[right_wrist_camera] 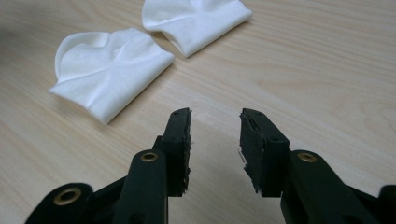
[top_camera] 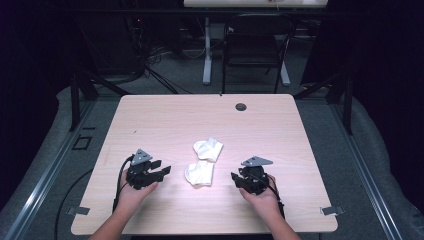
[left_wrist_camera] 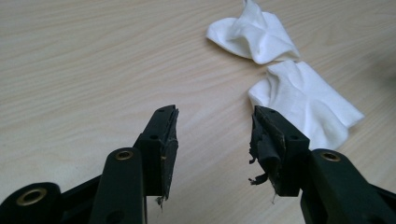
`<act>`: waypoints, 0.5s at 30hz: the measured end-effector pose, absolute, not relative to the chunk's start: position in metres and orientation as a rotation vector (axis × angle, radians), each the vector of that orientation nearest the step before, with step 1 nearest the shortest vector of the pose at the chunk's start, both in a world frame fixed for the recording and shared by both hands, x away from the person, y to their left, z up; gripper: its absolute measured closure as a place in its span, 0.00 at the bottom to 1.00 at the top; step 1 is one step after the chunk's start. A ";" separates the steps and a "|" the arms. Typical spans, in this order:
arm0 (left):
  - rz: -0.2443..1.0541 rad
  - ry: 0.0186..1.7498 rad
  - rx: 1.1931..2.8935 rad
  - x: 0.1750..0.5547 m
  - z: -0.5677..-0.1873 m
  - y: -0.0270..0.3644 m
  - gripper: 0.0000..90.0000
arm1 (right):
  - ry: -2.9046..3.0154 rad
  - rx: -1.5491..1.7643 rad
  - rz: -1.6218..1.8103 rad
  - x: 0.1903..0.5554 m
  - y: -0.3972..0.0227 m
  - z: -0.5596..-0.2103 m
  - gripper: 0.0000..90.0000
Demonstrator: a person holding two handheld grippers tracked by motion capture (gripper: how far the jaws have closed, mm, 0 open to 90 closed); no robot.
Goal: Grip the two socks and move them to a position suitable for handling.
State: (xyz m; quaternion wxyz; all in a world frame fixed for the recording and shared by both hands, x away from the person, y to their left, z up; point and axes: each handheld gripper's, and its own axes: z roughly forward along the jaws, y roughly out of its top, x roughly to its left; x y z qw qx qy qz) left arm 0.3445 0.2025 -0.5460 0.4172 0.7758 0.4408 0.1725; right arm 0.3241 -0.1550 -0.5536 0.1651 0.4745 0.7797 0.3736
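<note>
Both pairs of jaws stand apart with nothing between them, the left gripper point(top_camera: 161, 170) and right gripper point(top_camera: 239, 180) resting low on the table point(top_camera: 165, 117) on either side of two white socks point(top_camera: 204, 161). These lie folded at mid-table, touching or nearly so, each within easy reach of one gripper, which probably suits picking them up from both sides.

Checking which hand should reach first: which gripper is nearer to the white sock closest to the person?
Left, narrowly. The left gripper sits just left of the near white sock, the right gripper slightly farther off on its right.
</note>
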 end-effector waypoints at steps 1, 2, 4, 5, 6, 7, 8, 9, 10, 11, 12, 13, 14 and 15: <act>0.424 1.116 1.927 0.347 -0.546 0.202 0.58 | 2.219 1.363 1.059 0.327 -0.153 -0.553 0.71; 0.409 1.127 1.923 0.350 -0.546 0.202 0.59 | 2.221 1.368 1.062 0.329 -0.151 -0.553 0.71; 0.414 1.137 1.903 0.353 -0.546 0.201 0.59 | 2.216 1.381 1.081 0.334 -0.148 -0.553 0.72; 0.405 1.141 1.893 0.354 -0.546 0.200 0.58 | 2.225 1.384 1.069 0.336 -0.146 -0.552 0.73; 0.401 1.139 1.892 0.353 -0.546 0.200 0.58 | 2.224 1.384 1.079 0.338 -0.143 -0.551 0.75; 0.405 1.130 1.883 0.351 -0.547 0.200 0.58 | 2.218 1.384 1.084 0.339 -0.141 -0.550 0.75; 0.403 1.118 1.876 0.349 -0.549 0.200 0.58 | 2.222 1.378 1.093 0.341 -0.138 -0.549 0.77; 0.397 1.115 1.882 0.348 -0.550 0.199 0.58 | 2.220 1.389 1.100 0.343 -0.134 -0.548 0.78; 0.392 1.110 1.905 0.346 -0.552 0.199 0.58 | 2.220 1.390 1.107 0.343 -0.131 -0.548 0.78; 0.391 1.095 1.922 0.345 -0.553 0.199 0.59 | 2.222 1.381 1.116 0.345 -0.126 -0.547 0.78; 0.382 1.086 1.938 0.343 -0.554 0.198 0.59 | 2.227 1.377 1.126 0.346 -0.122 -0.547 0.78; 0.386 1.077 1.951 0.342 -0.554 0.197 0.60 | 2.241 1.371 1.116 0.347 -0.118 -0.546 0.79; 0.390 1.070 1.951 0.340 -0.554 0.197 0.60 | 2.250 1.361 1.104 0.348 -0.113 -0.545 0.80; 0.399 1.063 1.951 0.339 -0.553 0.196 0.61 | 2.253 1.341 1.109 0.349 -0.107 -0.545 0.80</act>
